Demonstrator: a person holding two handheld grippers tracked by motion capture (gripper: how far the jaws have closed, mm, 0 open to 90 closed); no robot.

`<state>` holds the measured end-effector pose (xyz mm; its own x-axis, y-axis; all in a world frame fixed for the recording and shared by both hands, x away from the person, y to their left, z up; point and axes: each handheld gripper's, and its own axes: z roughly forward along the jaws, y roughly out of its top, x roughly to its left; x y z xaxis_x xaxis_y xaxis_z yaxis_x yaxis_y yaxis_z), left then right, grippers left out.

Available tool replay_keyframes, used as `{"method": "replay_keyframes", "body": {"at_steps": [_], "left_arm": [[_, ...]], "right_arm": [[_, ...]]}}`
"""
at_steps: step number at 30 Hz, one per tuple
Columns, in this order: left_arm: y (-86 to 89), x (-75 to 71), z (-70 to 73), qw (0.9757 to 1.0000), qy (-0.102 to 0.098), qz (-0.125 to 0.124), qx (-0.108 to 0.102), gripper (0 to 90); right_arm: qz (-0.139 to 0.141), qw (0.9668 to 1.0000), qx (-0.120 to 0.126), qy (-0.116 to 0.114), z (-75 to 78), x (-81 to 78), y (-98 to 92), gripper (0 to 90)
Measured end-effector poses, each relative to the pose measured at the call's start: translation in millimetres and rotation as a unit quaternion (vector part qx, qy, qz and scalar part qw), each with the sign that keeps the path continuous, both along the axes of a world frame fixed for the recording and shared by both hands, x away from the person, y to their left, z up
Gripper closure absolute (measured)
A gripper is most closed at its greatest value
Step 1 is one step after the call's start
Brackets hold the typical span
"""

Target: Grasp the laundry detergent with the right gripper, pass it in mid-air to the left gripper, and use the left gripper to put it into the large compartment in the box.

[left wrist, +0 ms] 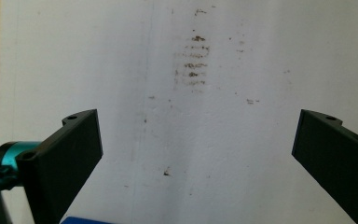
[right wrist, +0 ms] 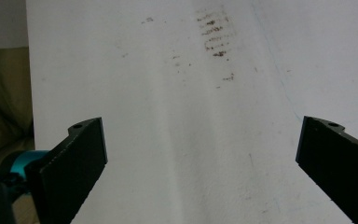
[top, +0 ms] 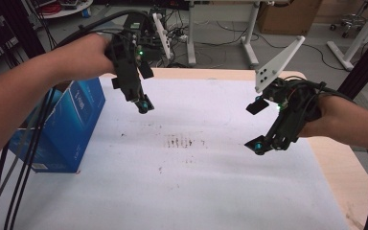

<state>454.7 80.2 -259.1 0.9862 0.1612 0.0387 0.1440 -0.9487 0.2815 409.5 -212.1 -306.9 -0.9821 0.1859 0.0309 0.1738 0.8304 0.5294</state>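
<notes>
Both held above the sheet (top: 211, 182): left gripper (top: 143, 104) at 10 o'clock w/ jaws spread, right gripper (top: 258, 125) at 3, jaws apart too; box (top: 72, 129) at 9.

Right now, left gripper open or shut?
Open. In the left gripper view, the left gripper has its two black jaws spread wide apart, with just the stained white table cover between them.
</notes>
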Motion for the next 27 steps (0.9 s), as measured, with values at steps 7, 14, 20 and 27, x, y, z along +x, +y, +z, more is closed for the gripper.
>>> {"method": "replay_keyframes", "body": {"at_steps": [7,14,20,27], "left_arm": [[2.9,-0.6,0.4,1.0,-0.001,0.003,-0.002,1.6],[3.4,-1.8,-2.6,1.0,0.001,0.002,-0.002,1.6],[2.9,-2.8,-6.0,1.0,0.005,0.0,-0.002,1.6],[3.9,-3.6,-8.4,1.0,0.006,0.004,-0.004,1.6]], "right_arm": [[0.005,1.0,0.0,-0.003,3.4,1.8,4.5,0.9],[0.006,1.0,-0.002,-0.006,5.3,0.7,6.2,0.9],[0.006,1.0,-0.003,-0.006,5.7,-0.4,7.2,0.9],[0.01,0.9999,-0.001,-0.007,5.1,0.1,8.4,0.9]]}}
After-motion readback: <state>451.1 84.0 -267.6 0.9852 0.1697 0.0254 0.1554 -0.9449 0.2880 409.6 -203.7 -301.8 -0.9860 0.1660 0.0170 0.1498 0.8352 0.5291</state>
